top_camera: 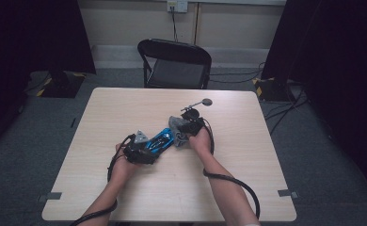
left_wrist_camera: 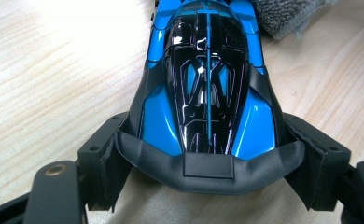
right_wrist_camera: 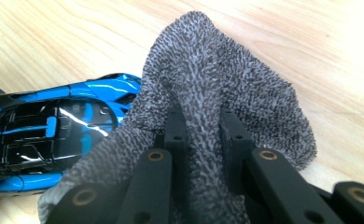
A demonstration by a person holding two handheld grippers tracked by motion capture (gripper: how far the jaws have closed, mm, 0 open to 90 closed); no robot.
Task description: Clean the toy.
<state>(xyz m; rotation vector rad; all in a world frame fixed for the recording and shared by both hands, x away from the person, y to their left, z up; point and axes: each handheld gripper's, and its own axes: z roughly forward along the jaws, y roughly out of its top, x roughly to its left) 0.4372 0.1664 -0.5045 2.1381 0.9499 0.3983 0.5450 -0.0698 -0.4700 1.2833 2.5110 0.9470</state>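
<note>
The shiny blue and black toy car (left_wrist_camera: 208, 84) lies on the pale wooden bench (top_camera: 125, 108), its long body pointing from the left tongs (left_wrist_camera: 208, 172), which squeeze its tail, toward the right tongs (right_wrist_camera: 203, 135). Those pinch a fuzzy grey cloth (right_wrist_camera: 217, 79) just beside its nose.

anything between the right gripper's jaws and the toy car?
Only the grey cloth: the right gripper pinches a fold of it, and it drapes against the blue toy car, as the right gripper view shows.

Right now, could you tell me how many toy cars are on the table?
1: the blue toy car lies near the table's middle, clamped by the left gripper, beside the grey cloth that the right gripper holds.
</note>
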